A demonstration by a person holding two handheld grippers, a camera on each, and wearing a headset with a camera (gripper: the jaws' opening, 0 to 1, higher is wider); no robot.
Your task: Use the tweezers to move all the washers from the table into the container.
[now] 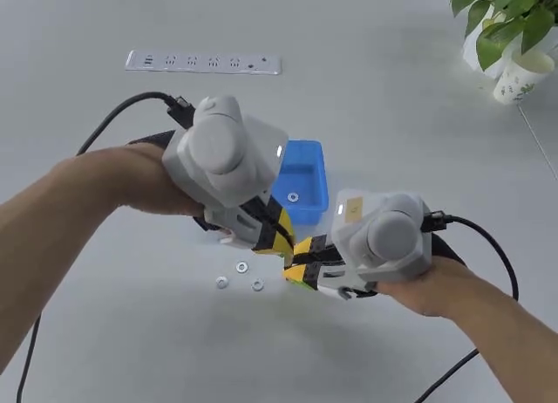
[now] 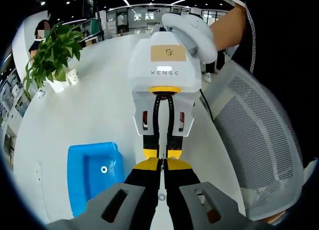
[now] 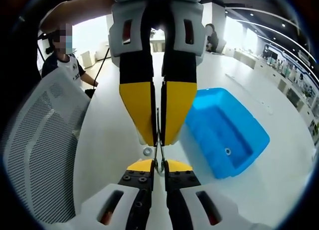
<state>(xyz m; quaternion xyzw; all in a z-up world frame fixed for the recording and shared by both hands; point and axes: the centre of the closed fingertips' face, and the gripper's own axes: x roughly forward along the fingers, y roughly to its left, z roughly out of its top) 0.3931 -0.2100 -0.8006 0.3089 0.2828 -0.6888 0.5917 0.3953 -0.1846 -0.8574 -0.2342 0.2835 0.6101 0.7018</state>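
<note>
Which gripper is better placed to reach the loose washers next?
Right, probably: the right gripper points at the three washers on the table, tips close beside them; the left gripper ends farther off. Both clamp the tweezers.

White table, plain top. Approx mid: blue container sat flat on it. Near side, bit to the left: 3 loose washers, close together, apart from the container. Far side: white power strip lying flat. Far right corner: potted plant w/ paper cup just beside.
</note>
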